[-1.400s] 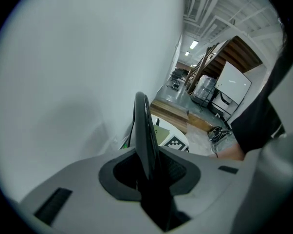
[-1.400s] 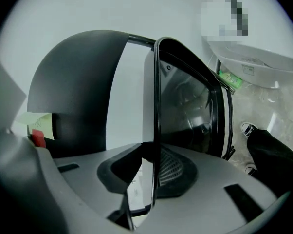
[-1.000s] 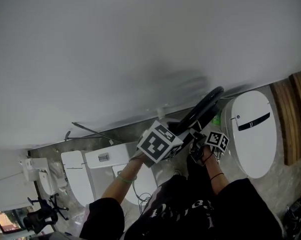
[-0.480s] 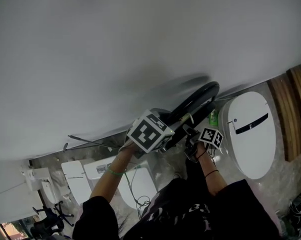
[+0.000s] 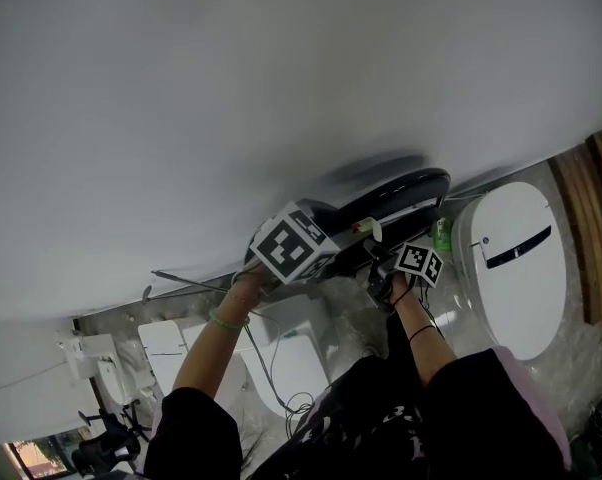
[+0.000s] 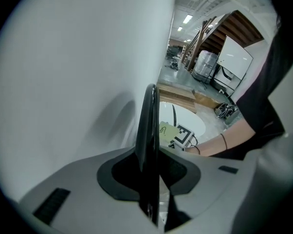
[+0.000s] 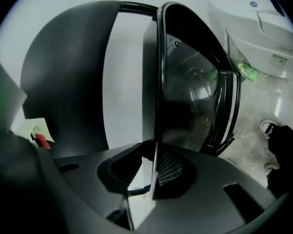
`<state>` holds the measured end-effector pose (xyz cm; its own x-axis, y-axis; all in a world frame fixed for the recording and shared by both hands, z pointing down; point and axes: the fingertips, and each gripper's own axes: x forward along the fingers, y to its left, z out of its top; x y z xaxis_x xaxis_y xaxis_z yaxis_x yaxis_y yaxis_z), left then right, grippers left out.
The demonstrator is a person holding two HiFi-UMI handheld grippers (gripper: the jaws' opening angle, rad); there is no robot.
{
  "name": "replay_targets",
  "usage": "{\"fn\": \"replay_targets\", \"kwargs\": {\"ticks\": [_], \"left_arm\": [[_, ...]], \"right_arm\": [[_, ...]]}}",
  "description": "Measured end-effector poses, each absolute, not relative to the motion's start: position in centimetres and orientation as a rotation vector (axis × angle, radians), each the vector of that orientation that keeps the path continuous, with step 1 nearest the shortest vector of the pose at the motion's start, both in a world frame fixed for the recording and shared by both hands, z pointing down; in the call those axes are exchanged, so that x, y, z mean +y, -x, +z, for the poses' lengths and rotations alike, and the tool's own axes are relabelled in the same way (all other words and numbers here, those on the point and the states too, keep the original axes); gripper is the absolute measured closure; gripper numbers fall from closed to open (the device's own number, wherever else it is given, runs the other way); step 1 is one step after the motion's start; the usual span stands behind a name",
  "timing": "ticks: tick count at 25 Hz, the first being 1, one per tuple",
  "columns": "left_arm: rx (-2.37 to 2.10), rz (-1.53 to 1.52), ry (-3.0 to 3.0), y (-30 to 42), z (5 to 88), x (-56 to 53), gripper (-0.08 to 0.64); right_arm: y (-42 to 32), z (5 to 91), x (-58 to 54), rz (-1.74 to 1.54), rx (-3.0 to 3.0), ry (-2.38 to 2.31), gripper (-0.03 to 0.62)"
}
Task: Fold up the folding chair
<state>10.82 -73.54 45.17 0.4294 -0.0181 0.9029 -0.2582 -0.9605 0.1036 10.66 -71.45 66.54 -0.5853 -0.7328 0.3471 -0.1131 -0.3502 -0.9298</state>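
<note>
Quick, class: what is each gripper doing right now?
Left gripper: closed on the folding chair's thin black edge.
Right gripper: closed on the folding chair's rim.

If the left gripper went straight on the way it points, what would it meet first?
The folding chair itself: the left gripper is shut on its thin black edge, which runs on ahead. Beyond that probably the white wall, though depth is unclear.

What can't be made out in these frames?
- Folding chair, near end and hinges: head view, covered by the left hand-held gripper and right hand-held gripper; both gripper views crop it.
- Green item: too small in head view; chair frame partly covers it in right gripper view.
- Dark object: head view, tiny, near the bottom-left edge.
</note>
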Motion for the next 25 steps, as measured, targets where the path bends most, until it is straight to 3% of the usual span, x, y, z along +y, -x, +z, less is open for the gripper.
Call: {"fn": "replay_targets", "kwargs": {"ticks": [21,25], "left_arm": [[-0.507,1.701,-2.605,-9.7,46.7,-79.6,0.4],[-0.623,1.699,-2.655,-9.5,46.5,-80.0,0.371]], "right_arm": [[-9.8,67.0,-75.1,-2.009,1.698,1.052,0.514],[-11.5,67.4,-73.8,-2.013,1.676,1.076,0.469]]}}
